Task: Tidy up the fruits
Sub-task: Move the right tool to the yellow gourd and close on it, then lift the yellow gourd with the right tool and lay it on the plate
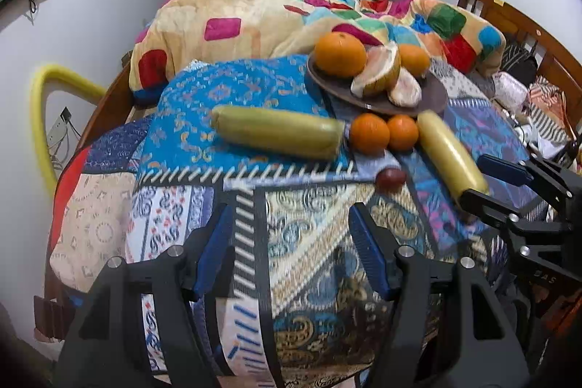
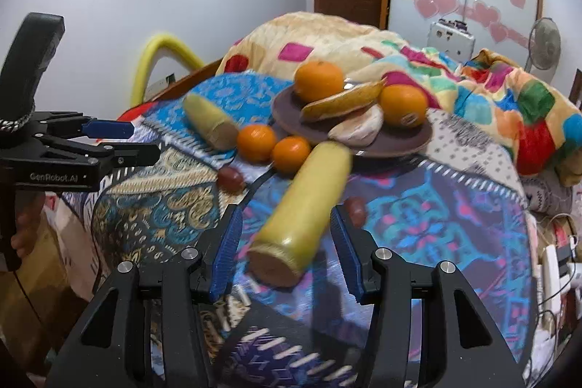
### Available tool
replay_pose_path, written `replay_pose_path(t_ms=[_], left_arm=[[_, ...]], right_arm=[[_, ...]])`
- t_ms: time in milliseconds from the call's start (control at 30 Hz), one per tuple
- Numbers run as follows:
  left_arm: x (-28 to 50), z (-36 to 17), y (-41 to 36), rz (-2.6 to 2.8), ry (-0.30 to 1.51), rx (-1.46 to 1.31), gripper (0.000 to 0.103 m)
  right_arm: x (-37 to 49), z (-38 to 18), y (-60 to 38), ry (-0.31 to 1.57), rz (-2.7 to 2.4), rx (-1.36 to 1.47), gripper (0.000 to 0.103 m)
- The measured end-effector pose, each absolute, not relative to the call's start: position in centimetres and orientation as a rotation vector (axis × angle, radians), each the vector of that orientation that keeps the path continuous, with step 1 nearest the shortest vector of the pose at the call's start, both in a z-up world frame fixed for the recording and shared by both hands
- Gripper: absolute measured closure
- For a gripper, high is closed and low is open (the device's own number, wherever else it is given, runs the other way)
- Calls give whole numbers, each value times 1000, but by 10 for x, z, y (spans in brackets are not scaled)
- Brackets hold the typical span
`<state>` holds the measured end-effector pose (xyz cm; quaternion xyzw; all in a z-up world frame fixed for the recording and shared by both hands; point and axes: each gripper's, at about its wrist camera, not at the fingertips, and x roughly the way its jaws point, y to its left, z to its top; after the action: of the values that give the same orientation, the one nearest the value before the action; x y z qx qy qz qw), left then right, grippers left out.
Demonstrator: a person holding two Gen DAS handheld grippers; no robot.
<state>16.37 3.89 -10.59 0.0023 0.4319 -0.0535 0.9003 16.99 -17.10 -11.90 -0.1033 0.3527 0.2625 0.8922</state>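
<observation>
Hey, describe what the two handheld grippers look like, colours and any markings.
Both the left gripper and right gripper are matte black frames with silver bolts and ribbed blue finger pads. The left one carries white GenRobot.AI lettering and a curved black handle.

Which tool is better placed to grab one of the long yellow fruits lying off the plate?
The right tool, probably. Its open jaws already straddle the near end of the right yellow fruit, pads not yet pressing. The left tool is open over bare quilt, short of the left yellow fruit.
</observation>
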Motion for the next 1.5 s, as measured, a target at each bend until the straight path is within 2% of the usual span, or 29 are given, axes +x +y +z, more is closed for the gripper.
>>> replay_pose_path(t_ms=[300, 533, 1000, 1333, 1433, 1500], left_arm=[[155, -113, 14, -195, 893, 56, 37], [162, -116, -12, -239, 873, 93, 37], [187, -126, -28, -223, 892, 119, 38], [198, -129, -34, -262, 898, 107, 50], [200, -128, -37, -269, 898, 102, 58], [201, -128, -37, -268, 897, 104, 68]], right_arm=[[180, -128, -176, 772, 549, -199, 54], [163, -122, -201, 787, 540, -244, 69], [191, -121, -196, 892, 635, -201, 67], [208, -128, -176, 877, 673, -220, 68], [207, -128, -172, 854, 675, -238, 68], [205, -128, -172, 845, 674, -240, 68]])
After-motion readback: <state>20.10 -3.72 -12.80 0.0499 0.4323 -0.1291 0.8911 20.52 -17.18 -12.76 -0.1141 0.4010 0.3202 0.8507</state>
